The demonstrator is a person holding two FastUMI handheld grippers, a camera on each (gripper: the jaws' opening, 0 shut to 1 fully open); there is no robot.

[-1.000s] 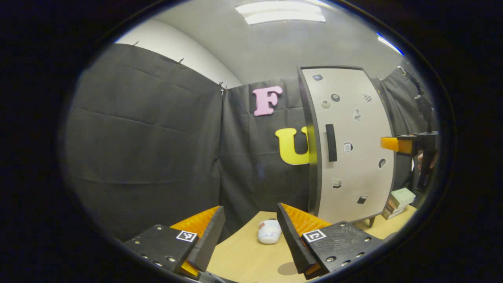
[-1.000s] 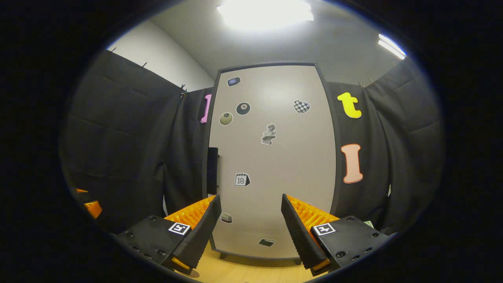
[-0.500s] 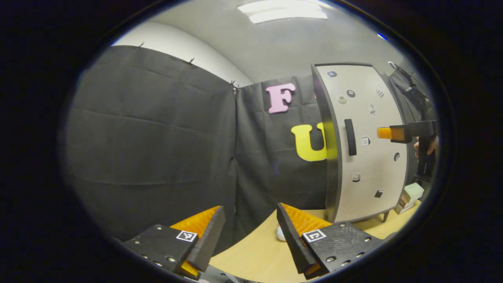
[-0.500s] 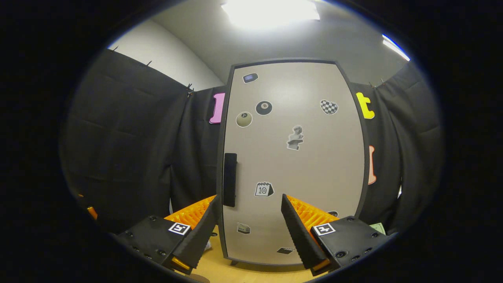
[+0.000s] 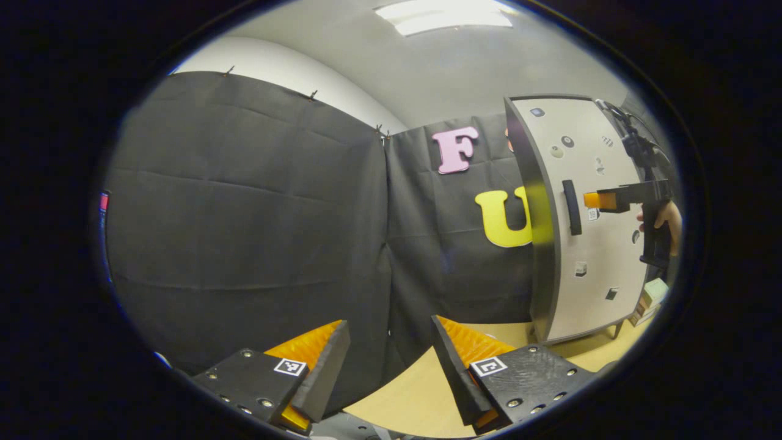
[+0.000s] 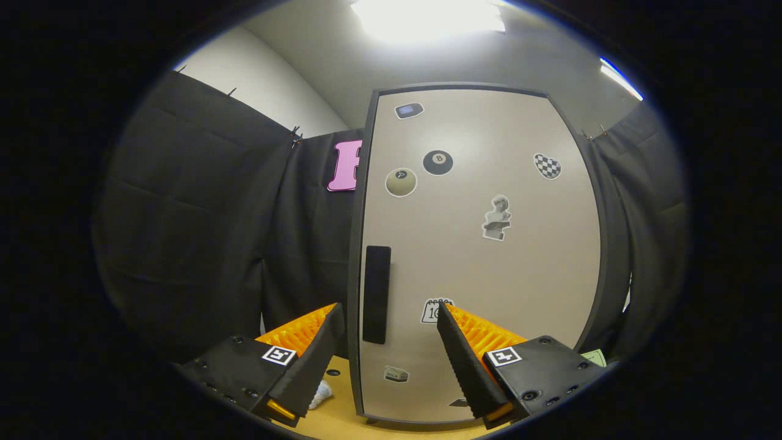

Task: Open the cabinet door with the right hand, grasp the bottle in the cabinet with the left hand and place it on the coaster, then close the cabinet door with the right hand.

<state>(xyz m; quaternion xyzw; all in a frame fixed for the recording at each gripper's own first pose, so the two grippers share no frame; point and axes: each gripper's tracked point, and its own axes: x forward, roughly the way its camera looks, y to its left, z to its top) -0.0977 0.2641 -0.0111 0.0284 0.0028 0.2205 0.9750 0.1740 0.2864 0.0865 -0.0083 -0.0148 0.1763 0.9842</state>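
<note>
Right gripper is wide open and holds nothing. Straight ahead stands the shut cabinet door. Its tall black handle runs up and down, just above the gap between the fingers.

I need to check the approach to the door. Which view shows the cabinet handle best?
The right gripper view: the handle faces the camera, large, just above the open right gripper. The left gripper view shows the handle small and oblique, near the far edge.
</note>
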